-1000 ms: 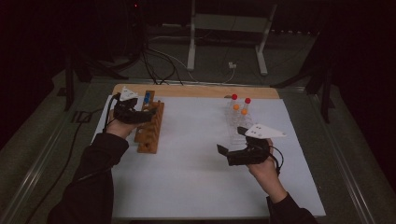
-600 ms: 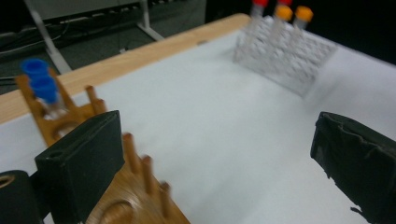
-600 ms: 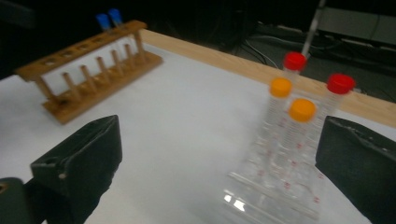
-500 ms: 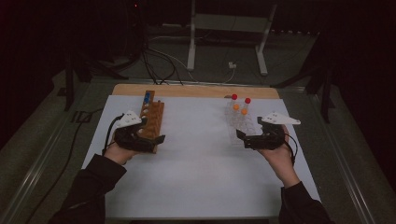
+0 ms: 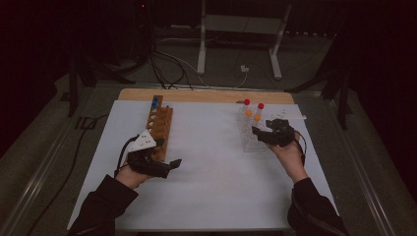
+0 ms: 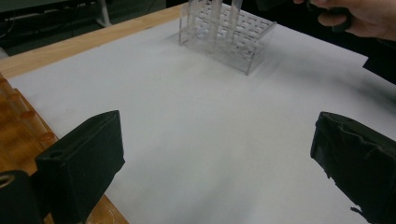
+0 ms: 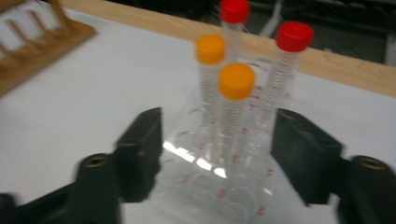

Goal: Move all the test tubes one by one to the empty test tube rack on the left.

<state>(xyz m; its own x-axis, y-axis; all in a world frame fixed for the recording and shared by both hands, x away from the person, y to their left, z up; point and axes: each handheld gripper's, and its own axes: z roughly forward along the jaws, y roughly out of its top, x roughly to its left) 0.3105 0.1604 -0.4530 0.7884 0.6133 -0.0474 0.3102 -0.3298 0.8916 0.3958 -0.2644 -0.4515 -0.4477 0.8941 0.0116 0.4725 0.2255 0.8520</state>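
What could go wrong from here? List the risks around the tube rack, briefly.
1. The right gripper, jaws just closing, straddles the clear tube rack rather than one tube; closing further could nudge the light rack across the paper.
2. The orange-capped tubes and red-capped tubes stand close together, so a jaw may knock a neighbour.
3. The open left gripper sits beside the wooden rack and could bump it.

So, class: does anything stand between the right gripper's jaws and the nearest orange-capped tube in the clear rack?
Nothing visible does. The right gripper, its jaws just closing, faces the nearest orange-capped tube directly, over vacant holes of the clear rack.
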